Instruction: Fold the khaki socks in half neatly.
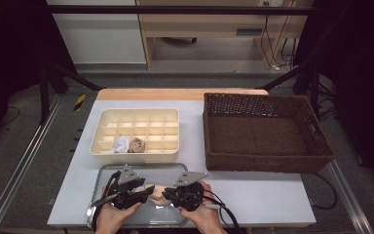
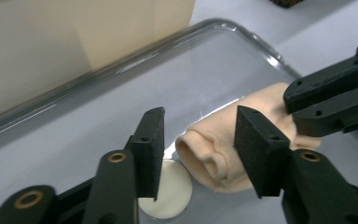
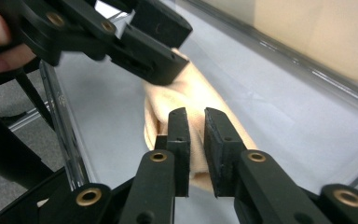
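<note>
From above, both grippers meet over the clear tray (image 1: 108, 168) at the table's near edge, where a peach sock (image 1: 157, 191) lies between them, long axis left to right. In the left gripper view, the left gripper (image 2: 198, 144) stands spread about the sock's open cuff, pads apparently clear of the cloth, as if readying a roll. In the right gripper view, the right gripper (image 3: 196, 151) pinches the other end, probably to anchor it.

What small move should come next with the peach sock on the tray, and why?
Probably close the left gripper on the sock: its jaws stand open around the cuff end, while the right gripper pinches the other end, over the tray.
</note>
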Available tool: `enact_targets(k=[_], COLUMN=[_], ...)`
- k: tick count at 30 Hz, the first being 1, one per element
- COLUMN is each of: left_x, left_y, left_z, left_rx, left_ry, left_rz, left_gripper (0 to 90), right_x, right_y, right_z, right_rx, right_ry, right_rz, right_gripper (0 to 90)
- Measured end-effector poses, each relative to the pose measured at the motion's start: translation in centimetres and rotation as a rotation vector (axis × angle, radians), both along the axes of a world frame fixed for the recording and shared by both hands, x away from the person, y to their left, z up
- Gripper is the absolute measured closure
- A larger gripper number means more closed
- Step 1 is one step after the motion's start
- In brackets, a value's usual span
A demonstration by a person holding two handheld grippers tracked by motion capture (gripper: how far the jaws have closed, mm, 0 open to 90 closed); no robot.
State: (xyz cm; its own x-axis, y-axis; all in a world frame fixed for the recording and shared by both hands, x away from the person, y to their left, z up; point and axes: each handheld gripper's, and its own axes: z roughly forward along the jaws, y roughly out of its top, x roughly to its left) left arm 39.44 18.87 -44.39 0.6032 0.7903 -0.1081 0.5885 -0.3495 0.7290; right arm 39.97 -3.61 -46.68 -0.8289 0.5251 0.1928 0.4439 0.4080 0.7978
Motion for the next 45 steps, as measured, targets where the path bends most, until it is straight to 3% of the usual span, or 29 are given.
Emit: enact_targets(k=[5, 8, 9, 13, 17, 29, 35, 39, 41, 43, 45], left_x=[-0.7, -1.1, -1.0, -1.0, -0.9, -0.9, -0.6, -0.6, -0.7, -0.6, -0.5], left_y=[0.0, -0.1, -0.3, -0.5, -0.4, -0.7, -0.4, 0.1, 0.3, 0.0, -0.1], left_z=[-0.1, -0.5, -0.7, -0.7, -0.8, -1.5, -1.5, -0.7, -0.6, -1.3, -1.5], left_rx=[-0.01, 0.01, 0.017, 0.032, 0.023, 0.008, -0.05, -0.098, -0.092, -0.066, -0.069], left_ry=[0.002, 0.012, 0.019, 0.018, 0.037, 0.075, 0.123, 0.094, 0.08, 0.105, 0.117], left_rz=[0.0, -0.013, -0.017, -0.031, -0.035, -0.057, -0.057, -0.037, -0.02, -0.012, -0.017], left_gripper=[47.7, 48.4, 49.1, 50.7, 50.5, 45.3, 46.9, 45.6, 48.2, 49.0, 48.9], right_x=[-0.3, -0.3, -0.3, -0.2, 0.0, -0.7, -0.7, -0.7, -0.7, -0.7, -0.7], right_y=[-0.2, -0.2, -0.3, -0.6, -0.6, -1.2, -1.3, -1.3, -1.3, -1.1, -1.1], right_z=[-0.4, -0.3, 0.0, 0.9, 0.0, -1.3, -1.3, -1.4, -1.4, -1.8, -1.8], right_rx=[0.02, 0.027, 0.063, 0.093, 0.01, 0.017, 0.022, 0.021, 0.014, -0.013, -0.013], right_ry=[0.023, 0.032, 0.059, 0.038, 0.068, 0.087, 0.084, 0.08, 0.084, 0.08, 0.081], right_rz=[-0.022, -0.019, -0.032, -0.073, -0.079, -0.09, -0.093, -0.093, -0.093, -0.089, -0.09], right_gripper=[82.7, 80.7, 78.6, 78.6, 88.0, 90.0, 90.0, 90.0, 90.0, 90.0, 90.0])
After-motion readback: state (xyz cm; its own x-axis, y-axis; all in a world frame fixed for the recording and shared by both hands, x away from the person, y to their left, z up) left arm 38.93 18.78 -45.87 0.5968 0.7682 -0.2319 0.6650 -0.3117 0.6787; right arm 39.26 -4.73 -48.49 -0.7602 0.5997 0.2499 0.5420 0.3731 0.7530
